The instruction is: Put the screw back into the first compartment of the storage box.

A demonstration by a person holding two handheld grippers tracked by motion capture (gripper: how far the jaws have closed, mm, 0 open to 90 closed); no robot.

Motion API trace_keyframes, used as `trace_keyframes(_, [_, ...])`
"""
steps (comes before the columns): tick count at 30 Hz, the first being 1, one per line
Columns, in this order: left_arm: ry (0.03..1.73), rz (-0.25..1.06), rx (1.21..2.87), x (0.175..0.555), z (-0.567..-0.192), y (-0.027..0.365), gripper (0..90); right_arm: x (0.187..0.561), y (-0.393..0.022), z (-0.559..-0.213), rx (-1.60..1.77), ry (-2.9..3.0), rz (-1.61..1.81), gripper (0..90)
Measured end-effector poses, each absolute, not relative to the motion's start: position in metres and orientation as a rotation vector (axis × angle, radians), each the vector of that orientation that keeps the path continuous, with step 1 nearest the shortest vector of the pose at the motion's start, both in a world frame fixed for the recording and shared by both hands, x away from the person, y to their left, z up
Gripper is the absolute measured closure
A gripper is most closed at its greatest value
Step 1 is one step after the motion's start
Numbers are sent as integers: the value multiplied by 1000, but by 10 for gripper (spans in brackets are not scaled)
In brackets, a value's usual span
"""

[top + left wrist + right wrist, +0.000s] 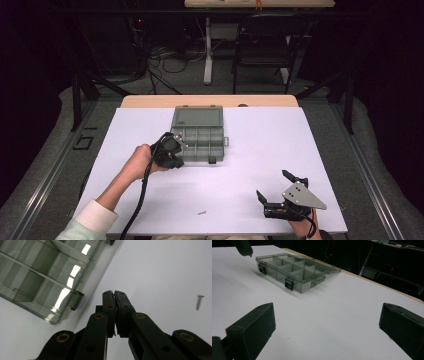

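A grey see-through compartment box (pixel 197 137) lies open at the table's middle, its lid (pixel 197 116) folded flat behind it. My left gripper (pixel 175 150) hovers at the box's front left corner. In the left gripper view its jaws (pixel 114 293) are pressed together with nothing clearly held, the box's (pixel 45 277) front wall and black latch (pixel 76 300) just to their left. A small screw (pixel 202 213) lies loose on the white surface near the front edge, also seen as the screw (pixel 200 302). My right gripper (pixel 273 184) rests at the front right, jaws wide apart and empty.
White sheet (pixel 250 150) covers the table, with a wooden edge (pixel 210 100) behind it. The right gripper view looks across bare sheet to the box (pixel 294 270), with the left gripper's tip (pixel 243 247) beyond it. A dark chair (pixel 265 40) and cables lie past the table.
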State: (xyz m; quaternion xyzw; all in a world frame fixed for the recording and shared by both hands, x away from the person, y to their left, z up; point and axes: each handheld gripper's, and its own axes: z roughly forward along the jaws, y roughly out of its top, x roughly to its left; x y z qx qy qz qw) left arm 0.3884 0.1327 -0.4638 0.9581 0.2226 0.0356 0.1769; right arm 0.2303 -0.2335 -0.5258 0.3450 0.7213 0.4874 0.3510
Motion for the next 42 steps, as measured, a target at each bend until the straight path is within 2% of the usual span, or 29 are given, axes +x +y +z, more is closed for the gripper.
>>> trace_keyframes(20, [785,178,2688,439,-447,147,877,231,-234,-526,892,1874,1255,0])
trace_keyframes(42, [893,222,2671,477,-457,150,877,231,-234,-526,888,1875,1255,0])
